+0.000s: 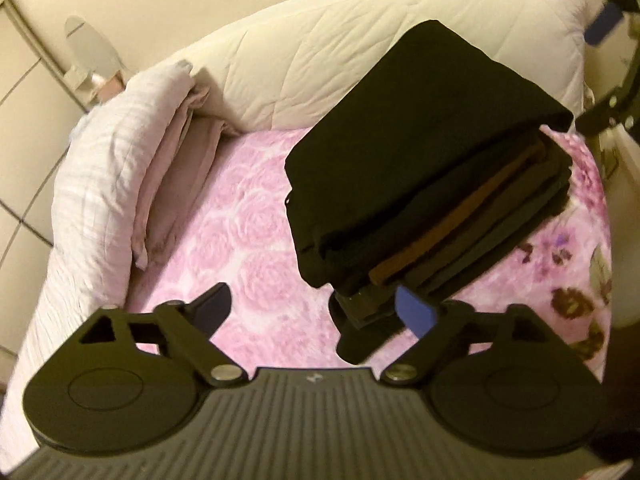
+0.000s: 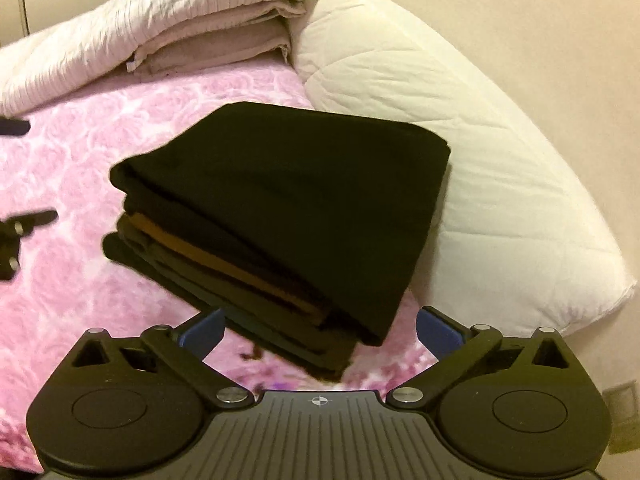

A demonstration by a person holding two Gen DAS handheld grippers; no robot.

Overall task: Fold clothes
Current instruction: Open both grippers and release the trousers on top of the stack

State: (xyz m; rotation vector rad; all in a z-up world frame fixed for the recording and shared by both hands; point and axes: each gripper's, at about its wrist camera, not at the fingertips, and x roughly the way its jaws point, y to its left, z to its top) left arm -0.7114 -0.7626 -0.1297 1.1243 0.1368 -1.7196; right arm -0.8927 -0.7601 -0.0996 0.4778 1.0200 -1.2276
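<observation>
While the stack of folded clothes (image 1: 428,184) sits on the pink floral bedspread (image 1: 248,248) just beside the white pillow (image 1: 360,52), its long axis runs diagonally in the left wrist view, from near the camera up and away to the right. One stack; the layers under the black top piece are dark and hard to count, with one brown band showing. The left tool (image 1: 320,312) gapes wide, gripping nothing. The right tool (image 2: 320,334) likewise stands wide, empty. One folded pale blanket (image 2: 160,32) lies beyond.
</observation>
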